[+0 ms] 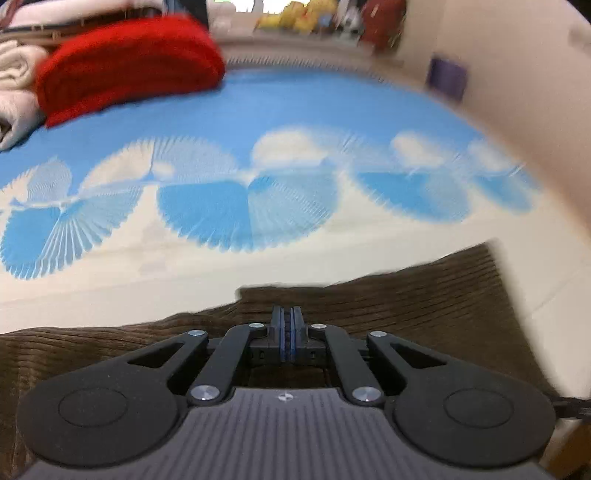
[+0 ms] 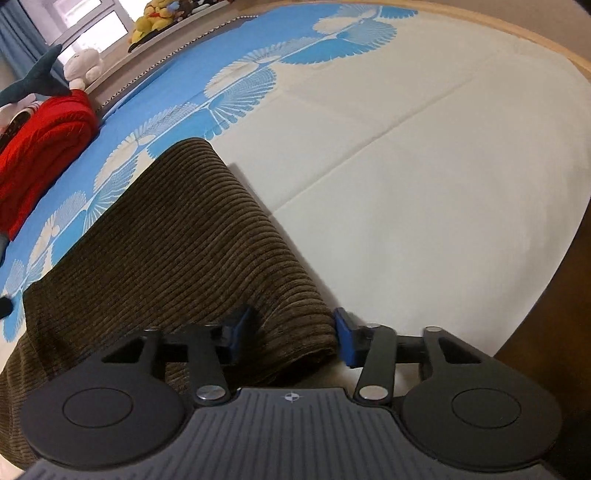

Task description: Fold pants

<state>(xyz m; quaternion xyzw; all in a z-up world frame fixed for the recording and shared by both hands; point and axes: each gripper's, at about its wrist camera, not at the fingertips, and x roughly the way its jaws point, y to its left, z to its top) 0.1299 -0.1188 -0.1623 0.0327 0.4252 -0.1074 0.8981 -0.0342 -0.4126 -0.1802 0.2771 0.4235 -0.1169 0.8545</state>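
Observation:
The brown corduroy pants (image 2: 177, 236) lie on the bed, folded into a long band. In the left wrist view they (image 1: 406, 302) fill the lower frame. My left gripper (image 1: 287, 314) has its jaws pressed together above the pants; I see no cloth between them. My right gripper (image 2: 290, 332) is open, its blue pads (image 2: 349, 341) either side of the near folded edge of the pants, not clamped.
The bed sheet (image 2: 424, 177) is cream with a blue fan pattern. A folded red blanket (image 1: 125, 62) and white towels (image 1: 14, 92) lie at the far left. Plush toys (image 2: 155, 18) line the shelf beyond. The bed's wooden edge (image 2: 554, 295) runs on the right.

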